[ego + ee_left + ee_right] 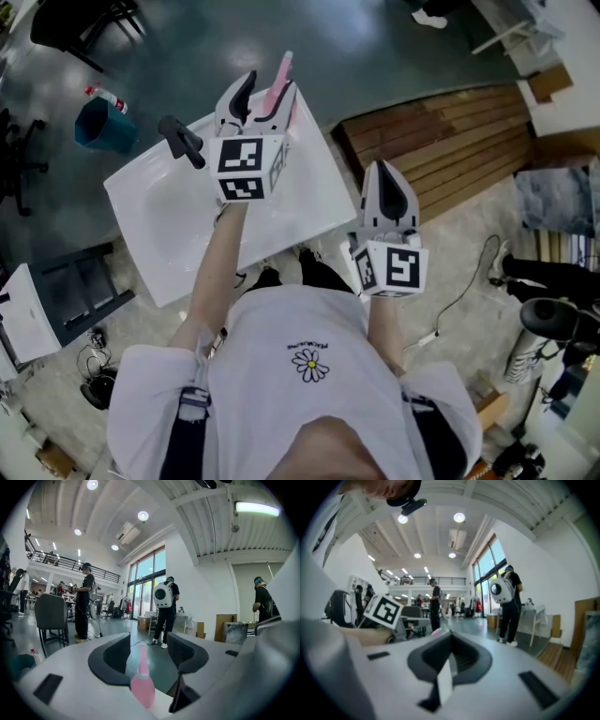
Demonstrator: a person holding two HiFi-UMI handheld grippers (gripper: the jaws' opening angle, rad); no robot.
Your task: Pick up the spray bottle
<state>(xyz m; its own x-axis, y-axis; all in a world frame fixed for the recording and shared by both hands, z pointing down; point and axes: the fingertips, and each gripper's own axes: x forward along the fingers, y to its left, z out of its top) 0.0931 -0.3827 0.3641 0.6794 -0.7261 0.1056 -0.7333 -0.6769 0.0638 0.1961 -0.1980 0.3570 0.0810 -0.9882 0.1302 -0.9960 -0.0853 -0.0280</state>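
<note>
Spray bottle [142, 688] between left tool [149, 643] jaws, spread, unclamped | right tool [450, 652] jaws together, empty

Two grippers are showing: the left gripper [267, 87] at twelve o'clock and the right gripper [386, 174] at two o'clock. One pink spray bottle [279, 86], one white basin [150, 202] and one black faucet [181, 141] are sitting toward eleven o'clock. One blue bin [101, 125] is standing at ten o'clock.

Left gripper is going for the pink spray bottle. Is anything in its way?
Nothing visible. The pink plastic spray bottle stands in the gap between the left gripper's open jaws, with neither pad pressing on it. The black tap sits off to the left on the white basin, clear of the approach.
</note>
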